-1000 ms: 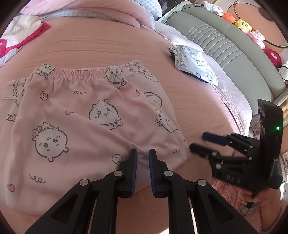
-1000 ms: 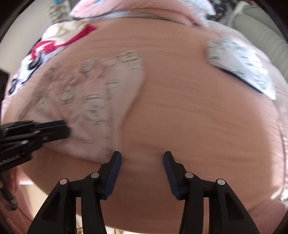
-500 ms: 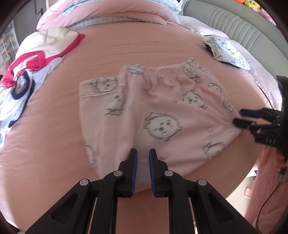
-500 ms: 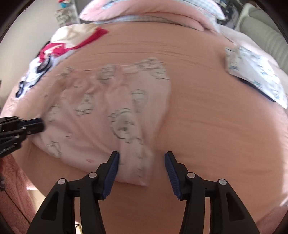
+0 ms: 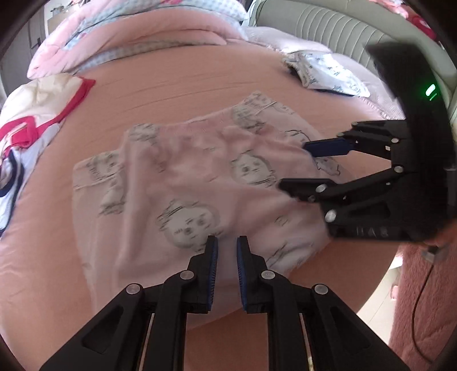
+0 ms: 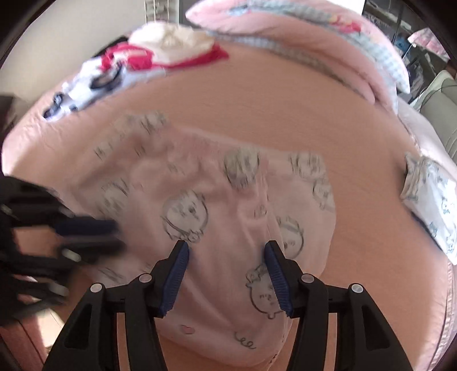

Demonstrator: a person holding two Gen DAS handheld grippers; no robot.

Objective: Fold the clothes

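Pink pyjama trousers with cartoon faces lie folded on the pink bed sheet, waistband toward the far side. My left gripper hovers over their near edge, its blue pads almost together and nothing between them. My right gripper reaches in from the right over the garment's right side. In the right wrist view it stands open above the trousers, with the cloth below the fingers, not pinched. The left gripper is a dark blur at the left.
A folded white garment with blue print lies at the far right. A white and red clothes pile sits far left, a pink duvet behind, a grey-green headboard beyond. A fuzzy pink sleeve is by the bed's near edge.
My right gripper has slid left from bare sheet onto the trousers and its jaws have widened. The left gripper has shifted and rolled, staying nearly closed.
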